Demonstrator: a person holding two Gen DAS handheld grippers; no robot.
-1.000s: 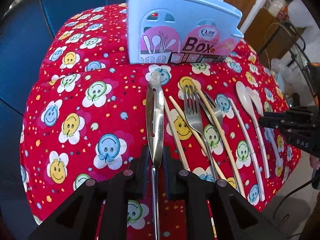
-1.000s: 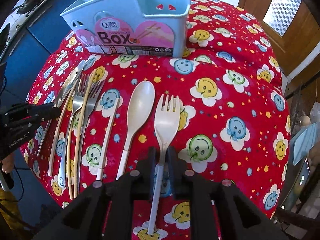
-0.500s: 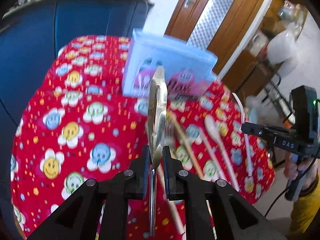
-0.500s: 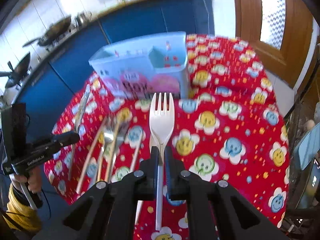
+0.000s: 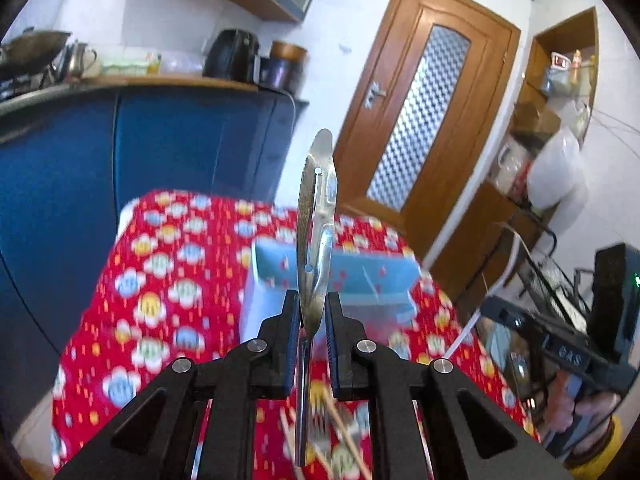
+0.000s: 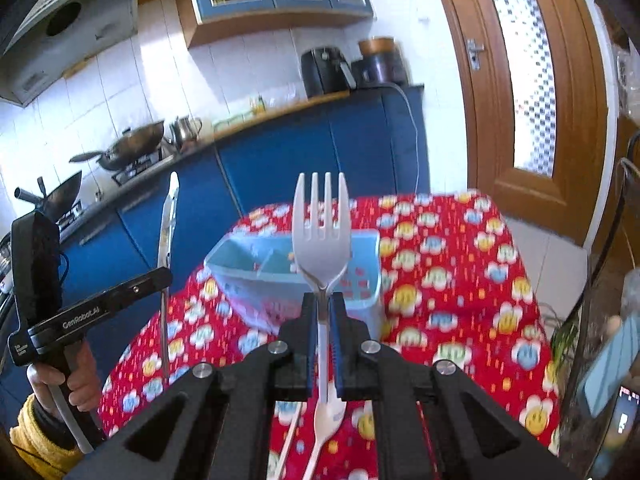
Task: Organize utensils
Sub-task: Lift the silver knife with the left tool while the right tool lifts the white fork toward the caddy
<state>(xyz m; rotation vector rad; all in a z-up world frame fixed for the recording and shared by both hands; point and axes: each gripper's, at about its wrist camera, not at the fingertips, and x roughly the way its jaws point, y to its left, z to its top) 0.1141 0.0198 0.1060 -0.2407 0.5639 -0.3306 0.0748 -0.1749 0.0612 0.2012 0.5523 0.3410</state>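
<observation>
Currently, left wrist view: left gripper (image 5: 312, 316) clamped on the neck of a metal knife (image 5: 316, 216), blade rising straight ahead of the fingers, blue box (image 5: 360, 280) just beyond and below the tips on the red cloth (image 5: 168, 280). Right wrist view: right gripper (image 6: 323, 312) clamped on a white fork (image 6: 322, 232), tines up, long axis along the fingers; the box's open top lies ahead and lower, about equally near both hands.

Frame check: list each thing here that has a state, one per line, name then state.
left gripper: shut on metal utensil
metal utensil: held off the table, tip up
right gripper: shut on white plastic fork
white plastic fork: held off the table, tines up
blue utensil box: upright on the cloth, nothing seen inside
wooden door: closed
</observation>
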